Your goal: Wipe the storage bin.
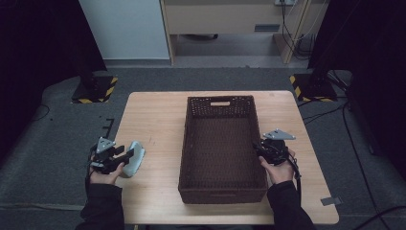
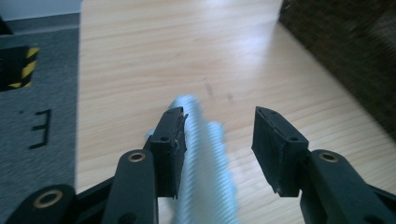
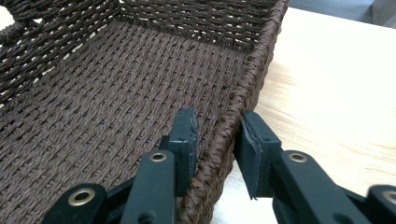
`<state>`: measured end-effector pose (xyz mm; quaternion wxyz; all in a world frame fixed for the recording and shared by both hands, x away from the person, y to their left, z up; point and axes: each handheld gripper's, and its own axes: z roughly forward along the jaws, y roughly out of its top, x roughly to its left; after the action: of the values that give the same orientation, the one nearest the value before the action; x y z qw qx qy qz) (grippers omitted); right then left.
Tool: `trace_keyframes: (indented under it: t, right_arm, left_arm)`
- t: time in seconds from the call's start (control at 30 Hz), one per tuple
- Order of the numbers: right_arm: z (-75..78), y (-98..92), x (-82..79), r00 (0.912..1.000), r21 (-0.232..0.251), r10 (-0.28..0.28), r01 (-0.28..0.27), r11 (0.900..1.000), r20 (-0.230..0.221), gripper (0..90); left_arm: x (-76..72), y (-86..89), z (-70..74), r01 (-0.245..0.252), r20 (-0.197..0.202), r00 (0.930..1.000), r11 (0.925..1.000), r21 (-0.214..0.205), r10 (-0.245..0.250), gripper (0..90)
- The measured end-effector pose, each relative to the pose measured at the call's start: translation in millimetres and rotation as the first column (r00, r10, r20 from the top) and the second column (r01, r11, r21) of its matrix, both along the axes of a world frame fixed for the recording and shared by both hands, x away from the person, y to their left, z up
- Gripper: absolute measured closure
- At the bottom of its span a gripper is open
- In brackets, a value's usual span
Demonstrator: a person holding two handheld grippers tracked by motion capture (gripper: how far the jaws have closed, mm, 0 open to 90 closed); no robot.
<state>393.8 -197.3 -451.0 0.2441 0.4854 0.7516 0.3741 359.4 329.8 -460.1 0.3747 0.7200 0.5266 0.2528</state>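
Note:
A light blue ribbed soft thing (image 1: 136, 162) lies near the table's left edge. My left gripper (image 1: 129, 156) reaches over it from the left. In the left gripper view the ribbed thing (image 2: 205, 177) sits between the jaws of my left gripper (image 2: 219, 140). It rests against the left pad (image 2: 173, 140), and a gap separates it from the right pad, so the jaws stand open. A dark brown woven basket (image 1: 184, 143) fills the table's middle, with nothing inside. My right gripper (image 1: 259, 149) straddles the right wall of the basket (image 3: 252, 60), one jaw inside and one outside. In the right gripper view, that gripper (image 3: 217, 135) is shut on the rim.
The wooden table (image 1: 153, 120) has bare room left and right of the basket. Two stand bases with yellow-black stripes (image 1: 95, 88) (image 1: 311, 86) rest on the grey floor beyond the far corners. Cables run along the floor at the right.

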Motion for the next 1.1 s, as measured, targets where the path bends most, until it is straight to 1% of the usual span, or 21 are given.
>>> trace_keyframes:
  t: [0.1,0.13,0.17,0.2,0.3,0.33,0.4,0.43,0.47,0.5,0.57,0.6,0.63,0.67,0.7,0.73,0.77,0.83,0.87,1.0,1.1]
  right_arm:
    - [-0.8,-0.1,-0.4,0.9999,0.002,-0.001,0.001,1.0000,0.011,67.3]
    - [-0.8,-0.1,-0.4,0.9999,0.002,-0.001,0.001,1.0000,0.011,67.3]
    - [-1.0,-1.5,-1.2,0.9999,0.006,0.004,-0.004,1.0000,0.011,65.2]
    - [-1.1,-2.1,-1.3,0.9999,0.009,0.003,-0.003,1.0000,0.013,64.3]
    - [-1.0,-3.2,-2.2,0.9999,0.017,0.004,-0.004,0.9998,0.011,63.1]
    - [-1.0,-3.4,-3.0,0.9999,0.019,0.001,-0.001,0.9998,0.011,62.4]
    - [-1.3,-4.9,-3.7,0.9998,0.021,0.009,-0.009,0.9997,0.017,60.9]
    - [-1.3,-4.9,-3.7,0.9998,0.021,0.009,-0.009,0.9997,0.017,60.9]
    - [-1.4,-5.7,-4.3,0.9998,0.024,0.014,-0.015,0.9996,0.015,60.0]
    - [-1.4,-5.7,-4.3,0.9998,0.024,0.014,-0.015,0.9996,0.015,60.0]
    - [-1.8,-5.9,-4.5,0.9999,0.033,0.012,-0.013,0.9994,0.011,58.9]
    - [-1.8,-5.9,-4.5,0.9999,0.033,0.012,-0.013,0.9994,0.011,58.9]
    - [-1.9,-6.2,-4.4,0.9999,0.036,0.012,-0.012,0.9993,0.009,58.5]
    - [-2.2,-6.6,-4.2,0.9998,0.037,0.013,-0.014,0.9992,0.011,58.0]
    - [-2.3,-7.1,-4.1,0.9998,0.037,0.015,-0.016,0.9992,0.011,57.5]
    - [-2.3,-7.6,-3.9,0.9998,0.041,0.016,-0.017,0.9990,0.010,56.8]
    - [-2.3,-7.6,-3.9,0.9998,0.041,0.016,-0.017,0.9990,0.010,56.8]
    - [-2.1,-8.0,-4.0,0.9998,0.051,0.019,-0.020,0.9985,0.004,56.7]
    - [-2.1,-8.0,-4.0,0.9998,0.051,0.019,-0.020,0.9985,0.004,56.7]
    - [-2.2,-8.0,-3.7,0.9996,0.051,0.027,-0.027,0.9983,0.005,58.5]
    - [-3.3,-7.8,-2.7,0.9995,0.059,0.030,-0.030,0.9978,0.000,61.4]
  left_arm:
    - [0.9,13.9,-12.3,-0.019,-0.036,0.9992,0.9996,0.023,0.019,52.8]
    - [0.9,13.9,-12.3,-0.019,-0.036,0.9992,0.9996,0.023,0.019,52.7]
    - [2.7,19.3,-18.8,-0.027,-0.055,0.9981,0.9995,0.015,0.027,52.6]
    - [3.8,20.3,-21.2,-0.032,-0.067,0.9972,0.9993,0.021,0.033,52.6]
    - [5.4,20.7,-24.8,-0.016,-0.073,0.9972,0.9996,0.022,0.018,52.3]
    - [6.4,19.3,-26.8,-0.006,-0.082,0.9965,0.9993,0.036,0.009,52.3]
    - [8.7,16.1,-31.1,0.008,-0.113,0.9936,0.9980,0.063,0.000,54.1]
    - [8.7,16.1,-31.1,0.008,-0.113,0.9936,0.9980,0.063,0.000,56.2]
    - [10.1,15.5,-33.6,0.012,-0.133,0.9911,0.9981,0.060,-0.004,58.8]
    - [10.1,15.5,-33.6,0.012,-0.133,0.9911,0.9981,0.060,-0.004,61.1]
    - [12.1,15.8,-36.8,0.008,-0.160,0.9871,0.9988,0.048,0.000,67.3]
    - [12.1,15.8,-36.8,0.008,-0.160,0.9871,0.9988,0.048,0.000,71.0]
    - [13.0,15.6,-37.4,0.001,-0.161,0.9869,0.9992,0.040,0.006,71.0]
    - [13.1,15.6,-37.2,-0.008,-0.159,0.9871,0.9996,0.026,0.012,74.3]
    - [13.0,15.8,-36.3,-0.010,-0.153,0.9882,0.9996,0.026,0.014,77.2]
    - [13.0,15.4,-34.5,-0.020,-0.146,0.9891,0.9997,0.011,0.021,79.7]
    - [13.0,15.4,-34.5,-0.020,-0.146,0.9891,0.9997,0.011,0.021,80.2]
    - [12.9,12.9,-28.7,-0.025,-0.123,0.9922,0.9996,-0.016,0.023,80.9]
    - [12.9,12.9,-28.7,-0.025,-0.123,0.9922,0.9996,-0.016,0.023,81.1]
    - [14.2,5.5,-16.8,-0.016,-0.074,0.9972,0.9990,-0.042,0.013,81.5]
    - [16.1,0.9,-11.9,-0.006,-0.062,0.9981,0.9984,-0.056,0.002,81.5]
